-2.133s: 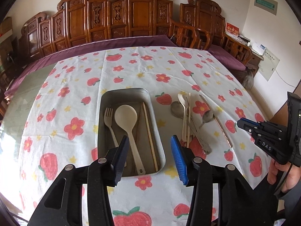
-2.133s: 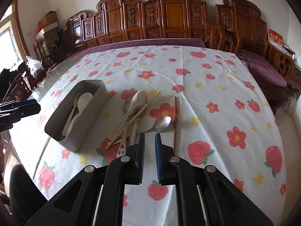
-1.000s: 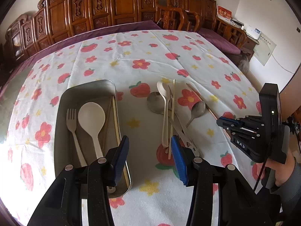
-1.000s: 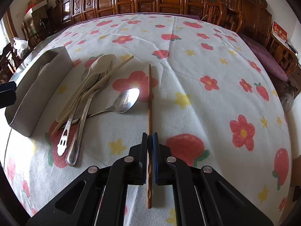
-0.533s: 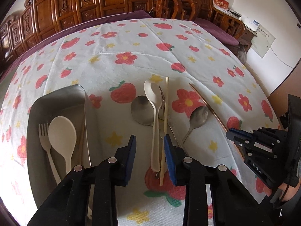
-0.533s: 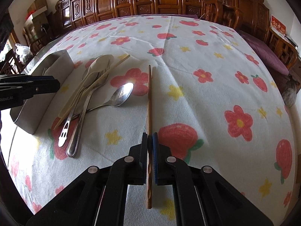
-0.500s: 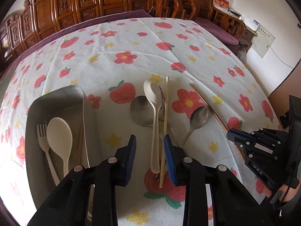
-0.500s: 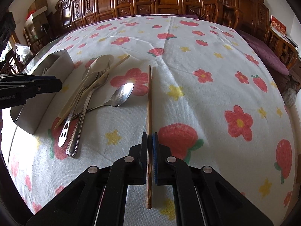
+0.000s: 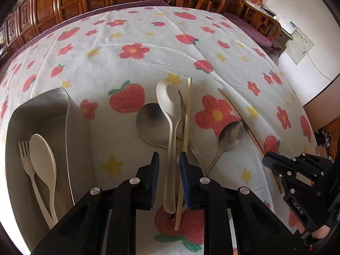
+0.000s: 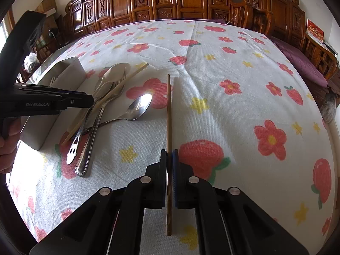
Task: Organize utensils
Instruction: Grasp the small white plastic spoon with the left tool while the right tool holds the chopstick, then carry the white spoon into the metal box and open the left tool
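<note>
My left gripper (image 9: 170,166) is low over the utensil pile with its jaws closing. The cream spoon (image 9: 170,140) handle and a pale chopstick (image 9: 186,123) lie between the pads, and a gap still shows on the left side. A large metal spoon (image 9: 148,123), a metal fork and a small metal spoon (image 9: 230,133) lie in the same pile. My right gripper (image 10: 169,155) is shut on a brown chopstick (image 10: 169,110), whose far tip rests on the cloth. The metal tray (image 9: 42,104) at the left holds a cream fork (image 9: 23,148) and a cream spoon (image 9: 41,155).
A flowered tablecloth (image 10: 233,116) covers the table. Carved wooden chairs (image 10: 187,0) line the far side. In the right wrist view the left gripper (image 10: 90,101) reaches in from the left, with the tray (image 10: 63,68) behind it. A hand shows at the left edge.
My left gripper moved right from beside the tray to the pile, dropped lower, and narrowed its jaws around the cream spoon handle. The right gripper stayed shut on the brown chopstick.
</note>
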Tool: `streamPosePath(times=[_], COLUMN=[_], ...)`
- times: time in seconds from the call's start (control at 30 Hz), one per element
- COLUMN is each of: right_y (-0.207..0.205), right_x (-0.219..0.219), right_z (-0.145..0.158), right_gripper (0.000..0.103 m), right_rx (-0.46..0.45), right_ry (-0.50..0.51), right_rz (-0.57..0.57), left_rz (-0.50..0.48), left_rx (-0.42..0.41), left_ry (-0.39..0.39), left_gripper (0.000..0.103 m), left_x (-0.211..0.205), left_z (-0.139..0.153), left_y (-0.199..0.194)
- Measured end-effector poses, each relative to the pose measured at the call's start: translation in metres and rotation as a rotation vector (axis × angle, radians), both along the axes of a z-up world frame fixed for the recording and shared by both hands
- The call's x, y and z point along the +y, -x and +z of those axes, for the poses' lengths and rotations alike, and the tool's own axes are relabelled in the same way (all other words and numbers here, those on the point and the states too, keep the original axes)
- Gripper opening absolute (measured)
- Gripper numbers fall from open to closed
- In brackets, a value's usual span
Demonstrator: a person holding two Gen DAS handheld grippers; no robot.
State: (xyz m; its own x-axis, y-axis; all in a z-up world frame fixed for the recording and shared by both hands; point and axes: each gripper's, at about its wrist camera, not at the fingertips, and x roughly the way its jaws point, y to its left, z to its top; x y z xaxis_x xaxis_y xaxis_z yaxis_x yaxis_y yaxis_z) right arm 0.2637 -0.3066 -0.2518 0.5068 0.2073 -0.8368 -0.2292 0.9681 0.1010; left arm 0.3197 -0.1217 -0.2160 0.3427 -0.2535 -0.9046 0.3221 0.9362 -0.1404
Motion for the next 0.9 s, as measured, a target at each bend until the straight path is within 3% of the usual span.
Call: streamPosePath(times=[0.13,0.2,0.4,0.43,0.63,0.9], right_y=[0.000,0.000,-0.001,-0.001,0.007,0.024], right_x=[-0.001,-0.001,-0.003,-0.003,0.002,0.006], right_z=[0.000,0.000,0.000,0.000,0.007,0.036], right_gripper=[0.006,0.006,0.006,0.006,0.006,0.006], right_rx=[-0.002,-0.002,0.012,0.015,-0.001,-0.051], right_ry=[-0.005,-0.008,-0.042,-0.041,-0.042,-0.028], right_rz=[0.001,0.001,-0.016,-0.016,-0.013,-0.021], left_rz=[0.006,0.003,-0.025,-0.031,-0.059,-0.049], left_rx=[0.007,0.014,-0.008,-0.018,-0.071,-0.123], left_ry=[0.017,0.034,0.048,0.050,0.015,0.046], left_gripper=[0.017,0.009,0.006,0.002,0.002,0.002], left_x=[0.001,0.002,0.002,0.002,0.002,0.014], left_z=[0.000,0.000,0.009,0.012,0.028,0.058], left_y=[-0.003,-0.003,0.006,0.009,0.028,0.053])
